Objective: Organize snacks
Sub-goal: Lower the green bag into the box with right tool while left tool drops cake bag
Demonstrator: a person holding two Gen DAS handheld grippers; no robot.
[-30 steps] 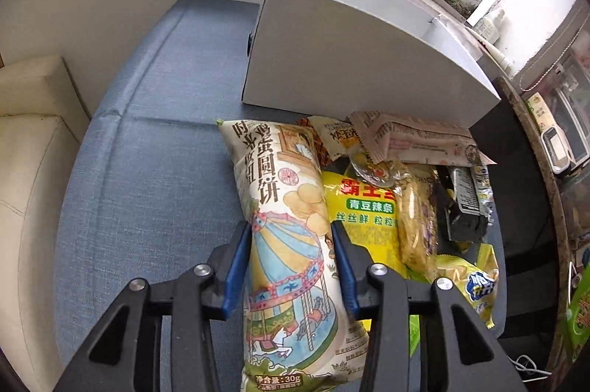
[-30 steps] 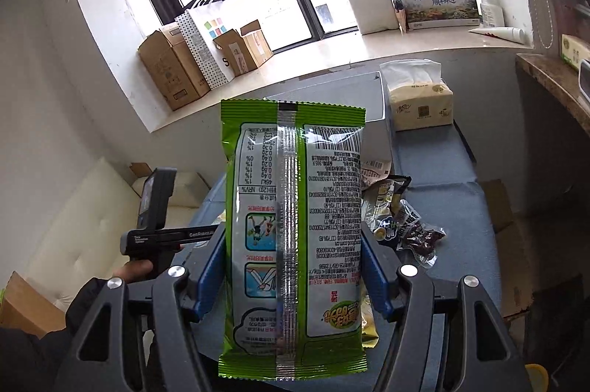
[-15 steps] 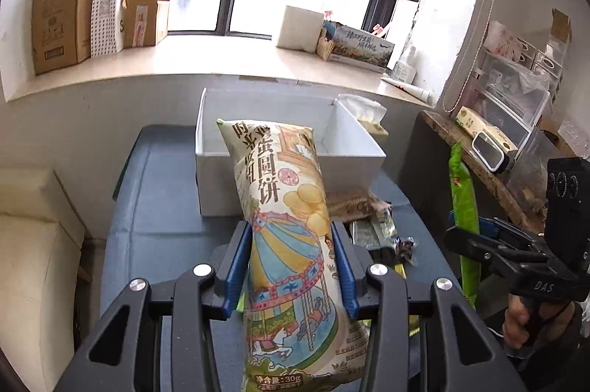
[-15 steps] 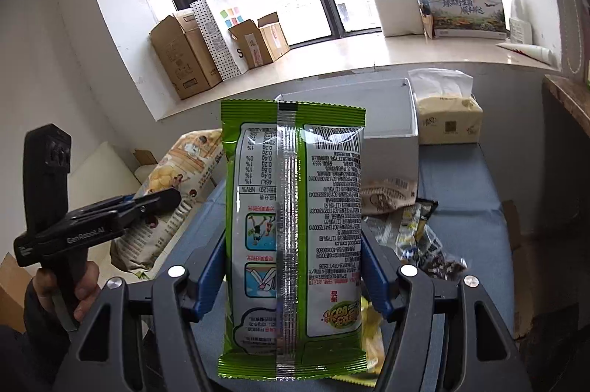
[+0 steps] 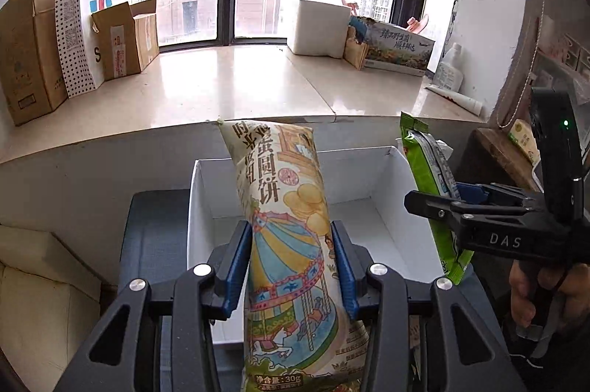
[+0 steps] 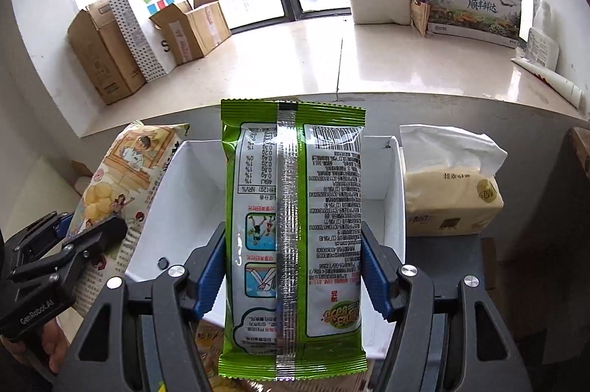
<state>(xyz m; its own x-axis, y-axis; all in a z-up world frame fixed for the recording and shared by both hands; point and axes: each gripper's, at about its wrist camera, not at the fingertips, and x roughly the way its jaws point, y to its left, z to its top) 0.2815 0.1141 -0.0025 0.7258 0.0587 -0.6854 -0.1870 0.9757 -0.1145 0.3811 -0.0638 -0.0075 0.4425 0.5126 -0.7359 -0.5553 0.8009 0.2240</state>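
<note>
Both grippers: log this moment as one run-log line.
left gripper: shut on cream snack bag | right gripper: shut on green snack bag | both held above white box | box looks empty

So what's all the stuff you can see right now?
Cream snack bag: 1, cream with a carousel picture, clamped upright in the left gripper's jaws above the box.
Green snack bag: 1, green and silver, back side showing, clamped in the right gripper's jaws.
White box: 1, white, open-topped, on the blue cushion under both bags.
Tissue pack: 1, pale yellow, right of the box.
Blue cushion: 1, blue-grey, under the box.
Cardboard boxes: 2, brown, left on the windowsill.
Paper bag: 1, white with dots and coloured squares, between them.
Left gripper: 1, black with blue pads.
Right gripper: 1, black with blue pads.
</note>
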